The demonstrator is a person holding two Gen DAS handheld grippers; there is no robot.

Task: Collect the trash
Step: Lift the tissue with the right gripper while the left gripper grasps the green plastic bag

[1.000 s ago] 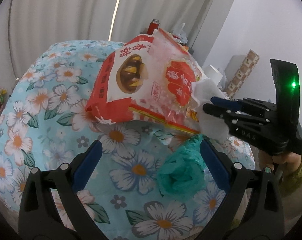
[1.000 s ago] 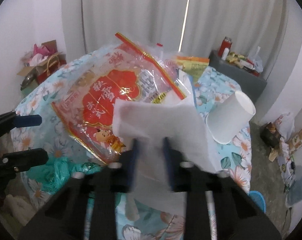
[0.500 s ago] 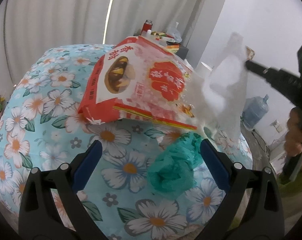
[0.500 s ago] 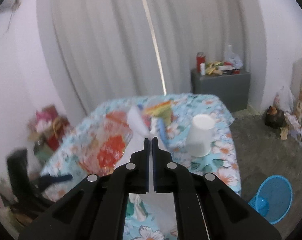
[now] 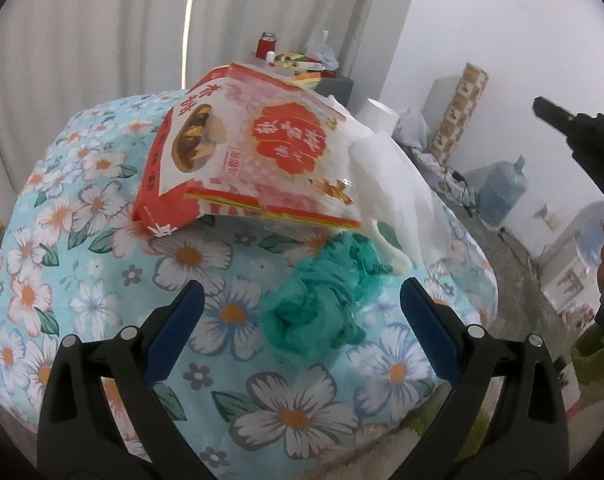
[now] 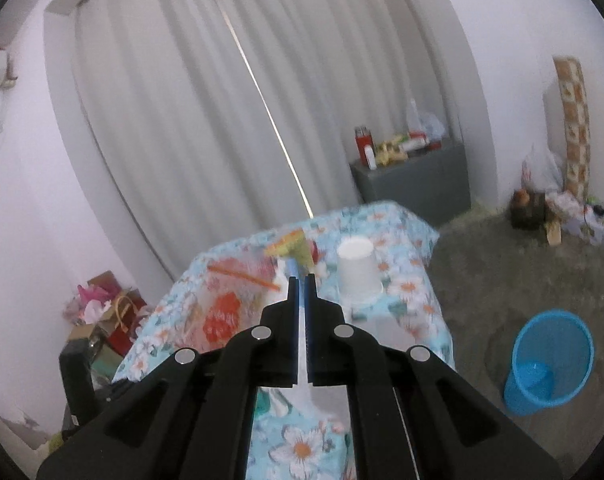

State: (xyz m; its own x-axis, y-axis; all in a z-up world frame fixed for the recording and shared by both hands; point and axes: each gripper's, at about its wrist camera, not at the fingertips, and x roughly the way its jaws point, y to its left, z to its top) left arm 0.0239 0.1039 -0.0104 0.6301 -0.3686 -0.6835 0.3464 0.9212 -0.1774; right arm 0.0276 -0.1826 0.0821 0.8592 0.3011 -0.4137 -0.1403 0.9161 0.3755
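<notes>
Lifted and pulled back since a second ago, the right gripper (image 6: 300, 280) now sits high above the table (image 6: 405, 296), its jaws nearly closed on a thin white sheet, the tissue (image 6: 302, 360), which shows only as a sliver between the pads and hanging below them. Meanwhile the left gripper (image 5: 300, 304) has barely shifted: it hovers wide open and empty over the floral cloth, with the green wad (image 5: 321, 300) lying on the table between its fingers. The step in hand looks like carrying the tissue to the blue bin (image 6: 549, 360) on the floor, off to the right of the table. To do that well, I would keep the pinch firm, since so light a sheet can slip or flutter free, swing clear of the white cup (image 6: 355, 270), and let go only once the tips are over the bin's mouth. Only the right view shows the bin and the tissue's edge in the jaws; it leaves the green wad out of sight. The left view shows that wad, the red snack bags (image 5: 254, 152) resting on the table and a white sheet (image 5: 397, 196) draped beside them, and the right gripper only as a dark shape at its edge.
</notes>
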